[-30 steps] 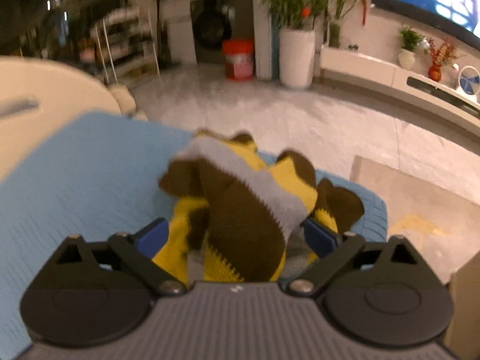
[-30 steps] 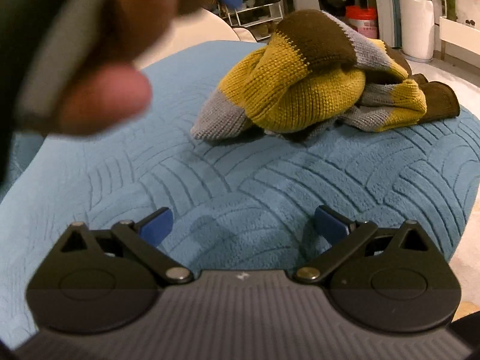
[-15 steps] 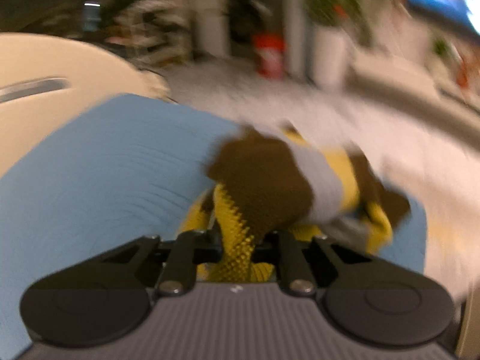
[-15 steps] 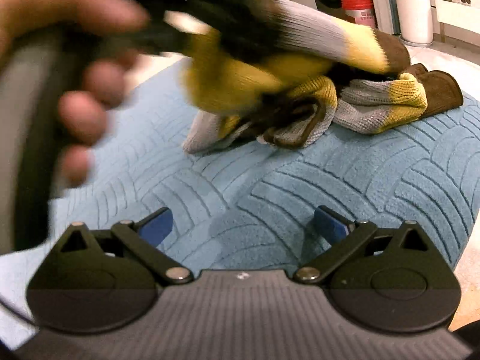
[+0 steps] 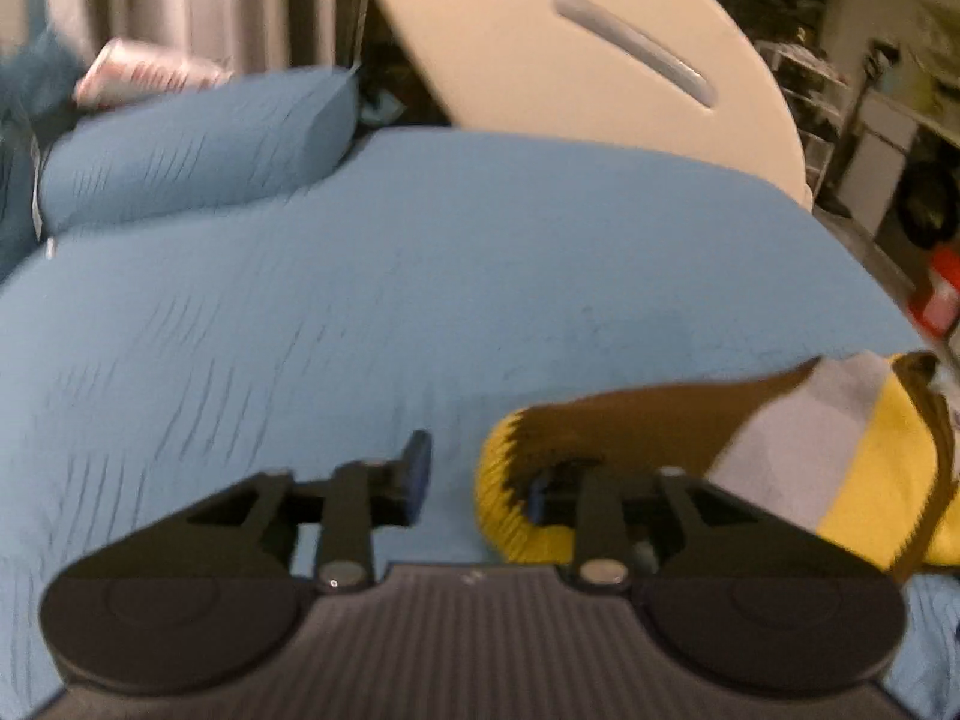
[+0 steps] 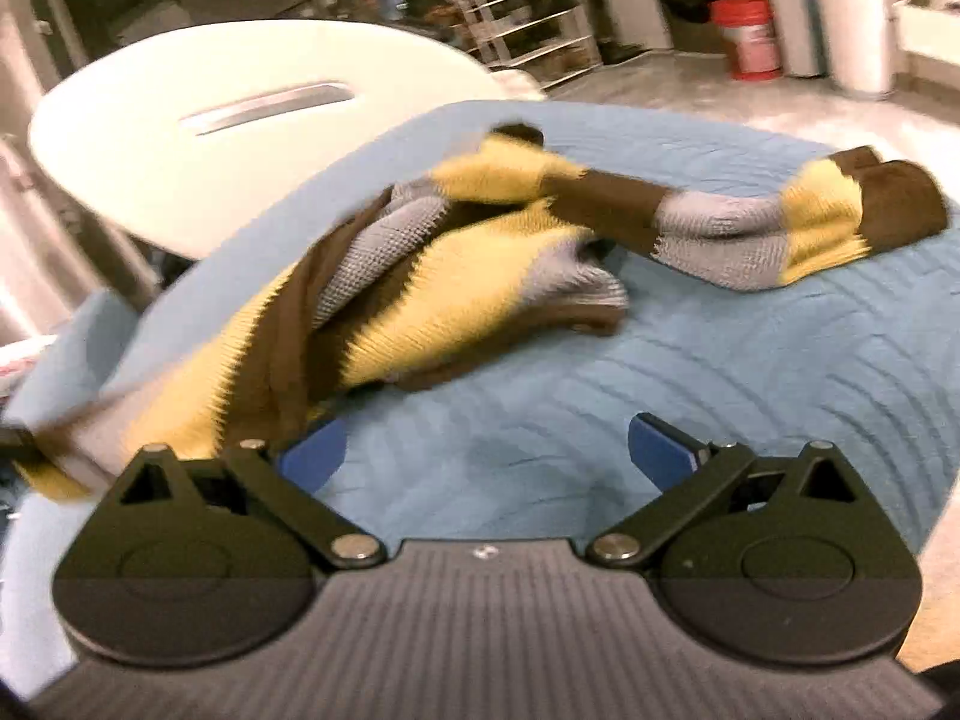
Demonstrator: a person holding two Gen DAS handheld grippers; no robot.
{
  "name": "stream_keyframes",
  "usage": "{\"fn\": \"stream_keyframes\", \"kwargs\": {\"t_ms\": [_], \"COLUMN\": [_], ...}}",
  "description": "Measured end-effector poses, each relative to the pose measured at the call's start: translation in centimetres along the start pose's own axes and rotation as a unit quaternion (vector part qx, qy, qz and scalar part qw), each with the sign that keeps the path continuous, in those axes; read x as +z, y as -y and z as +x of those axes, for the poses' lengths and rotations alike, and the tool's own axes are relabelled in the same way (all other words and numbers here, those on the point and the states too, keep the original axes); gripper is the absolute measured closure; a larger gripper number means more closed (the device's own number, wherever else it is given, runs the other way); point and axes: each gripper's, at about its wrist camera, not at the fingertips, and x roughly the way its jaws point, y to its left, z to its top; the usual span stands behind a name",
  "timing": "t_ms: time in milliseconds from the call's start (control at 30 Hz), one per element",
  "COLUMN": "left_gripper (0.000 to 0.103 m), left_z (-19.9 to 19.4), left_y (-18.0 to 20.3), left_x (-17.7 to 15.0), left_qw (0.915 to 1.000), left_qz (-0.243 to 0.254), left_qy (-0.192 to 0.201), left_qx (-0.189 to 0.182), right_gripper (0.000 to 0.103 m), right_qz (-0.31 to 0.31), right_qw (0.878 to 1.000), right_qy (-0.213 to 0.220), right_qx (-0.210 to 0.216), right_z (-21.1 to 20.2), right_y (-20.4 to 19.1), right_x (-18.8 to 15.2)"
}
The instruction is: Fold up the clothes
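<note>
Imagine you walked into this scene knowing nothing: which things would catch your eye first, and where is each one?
First, the striped knit sweater in yellow, brown and grey, strung out across the blue quilted cover, one end trailing off to the left. In the left wrist view its yellow edge lies draped over one finger of the left gripper, whose jaws are opening. Behind the cover stands a pale oval panel with a long slot.

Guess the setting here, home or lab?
Likely a home living area: sweater on a blue quilted cover, shelving rack, potted plant and red bucket on a tiled floor.
</note>
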Motion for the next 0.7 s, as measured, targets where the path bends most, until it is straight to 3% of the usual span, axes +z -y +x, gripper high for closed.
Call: {"fn": "stream_keyframes", "kwargs": {"t_ms": [133, 233, 267, 333, 400, 433, 567, 667, 700], "left_gripper": [0.039, 0.028, 0.020, 0.011, 0.002, 0.001, 0.001, 0.001, 0.003], "left_z": [-2.4, -3.7, -4.5, -4.9, -5.6, -5.5, -3.6, -0.2, 0.3], "left_y": [-0.1, 1.8, 3.2, 5.2, 8.4, 9.9, 15.2, 19.6, 20.5], "left_x": [-1.1, -1.2, -1.7, -1.9, -4.3, -5.8, -7.5, -7.8, -8.3], "left_qw": [0.9966, 0.9839, 0.9671, 0.9419, 0.8841, 0.8635, 0.8360, 0.8126, 0.8086], "left_qz": [0.050, 0.127, 0.191, 0.260, 0.379, 0.420, 0.494, 0.535, 0.542], "left_qy": [0.061, 0.120, 0.164, 0.210, 0.274, 0.279, 0.210, 0.187, 0.184], "left_qx": [0.023, 0.039, 0.038, 0.033, 0.010, -0.016, -0.115, -0.137, -0.138], "right_gripper": [0.000, 0.000, 0.000, 0.000, 0.000, 0.000, 0.000, 0.000, 0.000], "right_qz": [-0.001, -0.010, -0.013, -0.018, -0.004, 0.016, 0.078, 0.126, 0.145], "right_qw": [1.000, 0.999, 0.998, 0.998, 0.998, 0.998, 0.995, 0.990, 0.988], "right_qy": [0.013, 0.016, 0.018, 0.025, 0.027, 0.029, 0.044, 0.055, 0.052], "right_qx": [0.018, 0.046, 0.053, 0.052, 0.049, 0.047, 0.040, 0.031, 0.030], "right_z": [-1.6, -2.7, -3.1, -3.5, -3.3, -3.3, -3.4, -3.5, -3.4], "right_y": [-0.9, -1.8, -2.0, -2.0, -1.2, -0.6, 1.5, 3.1, 3.8], "right_x": [0.3, 0.1, -0.1, -0.1, 0.0, 0.2, 0.9, 1.1, 1.1]}}
